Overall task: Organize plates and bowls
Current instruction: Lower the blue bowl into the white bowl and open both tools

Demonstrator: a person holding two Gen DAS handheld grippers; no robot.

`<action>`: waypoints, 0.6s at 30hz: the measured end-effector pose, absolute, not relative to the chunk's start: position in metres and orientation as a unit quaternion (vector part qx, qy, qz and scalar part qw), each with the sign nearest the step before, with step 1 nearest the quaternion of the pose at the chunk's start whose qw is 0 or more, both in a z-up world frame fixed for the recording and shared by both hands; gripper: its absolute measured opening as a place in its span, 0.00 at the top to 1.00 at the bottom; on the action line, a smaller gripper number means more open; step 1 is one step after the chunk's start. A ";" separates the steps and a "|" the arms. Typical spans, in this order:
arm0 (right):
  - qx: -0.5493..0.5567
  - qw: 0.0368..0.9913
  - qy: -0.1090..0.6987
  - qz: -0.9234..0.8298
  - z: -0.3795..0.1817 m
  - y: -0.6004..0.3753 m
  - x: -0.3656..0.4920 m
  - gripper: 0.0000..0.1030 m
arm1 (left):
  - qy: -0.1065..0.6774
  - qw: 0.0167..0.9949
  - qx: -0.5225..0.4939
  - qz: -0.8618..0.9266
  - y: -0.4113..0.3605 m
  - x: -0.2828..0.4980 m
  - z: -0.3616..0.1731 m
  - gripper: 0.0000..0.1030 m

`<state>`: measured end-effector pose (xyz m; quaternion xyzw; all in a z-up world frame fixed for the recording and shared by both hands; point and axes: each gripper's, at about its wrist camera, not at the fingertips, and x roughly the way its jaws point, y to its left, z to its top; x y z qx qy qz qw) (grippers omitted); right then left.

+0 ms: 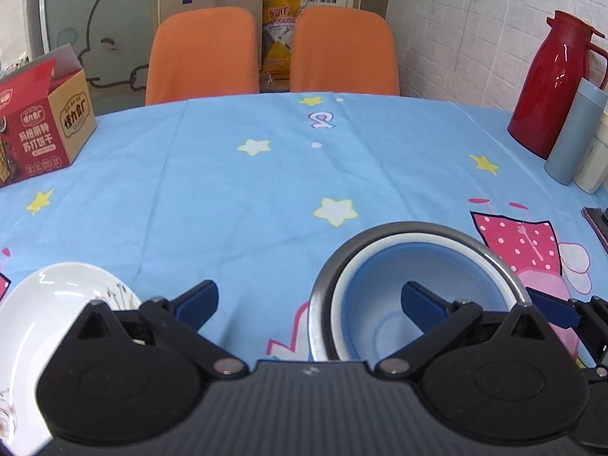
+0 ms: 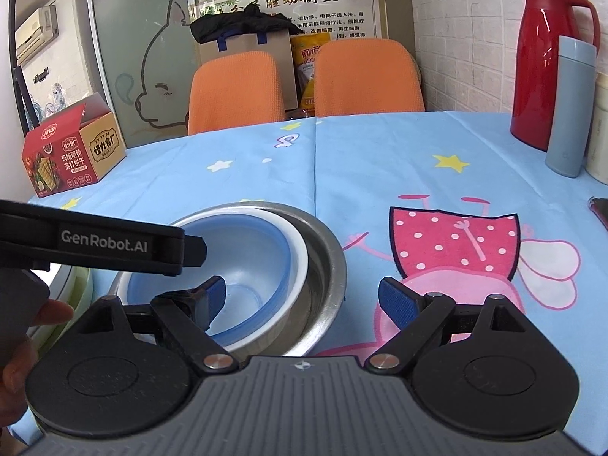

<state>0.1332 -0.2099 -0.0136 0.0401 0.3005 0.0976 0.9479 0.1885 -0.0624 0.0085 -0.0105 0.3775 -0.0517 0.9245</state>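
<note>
A blue bowl point(image 1: 410, 277) sits nested in a white bowl point(image 1: 353, 269), which sits in a steel bowl point(image 1: 326, 266) on the blue tablecloth. A white plate point(image 1: 41, 304) with a floral print lies at the lower left. My left gripper point(image 1: 309, 300) is open and empty, between the plate and the bowls, its right finger over the blue bowl. In the right wrist view the bowl stack point(image 2: 323, 250) is at lower centre. My right gripper point(image 2: 302, 300) is open and empty, straddling the stack's right rim. The left gripper's body point(image 2: 102, 243) reaches over the stack.
A red cracker box point(image 1: 41, 129) stands at the far left. A red thermos jug point(image 1: 547, 79), a grey-blue tumbler point(image 1: 573, 133) and a cream container point(image 1: 596, 159) stand at the right edge. A dark phone-like thing point(image 1: 598, 220) lies at the right. Two orange chairs point(image 1: 273, 53) stand behind the table.
</note>
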 end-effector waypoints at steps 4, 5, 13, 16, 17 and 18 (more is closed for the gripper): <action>0.045 0.945 0.309 0.097 -0.019 -0.210 0.139 0.00 | 0.386 0.921 -0.007 -0.054 -0.063 0.194 0.003 0.01; 0.046 0.945 0.310 0.098 -0.020 -0.209 0.140 0.00 | 0.388 0.920 -0.004 -0.055 -0.063 0.195 0.001 0.01; 0.035 0.945 0.311 0.099 -0.024 -0.204 0.143 0.00 | 0.385 0.920 0.036 -0.060 -0.073 0.196 -0.007 0.01; 0.034 0.943 0.314 0.102 -0.024 -0.204 0.144 0.00 | 0.389 0.917 0.041 -0.076 -0.070 0.199 -0.007 0.01; 0.033 0.942 0.317 0.104 -0.024 -0.204 0.145 0.00 | 0.385 0.918 0.049 -0.082 -0.070 0.199 -0.006 0.01; 0.030 0.941 0.319 0.107 -0.024 -0.204 0.146 0.00 | 0.380 0.919 0.060 -0.092 -0.069 0.199 -0.006 0.01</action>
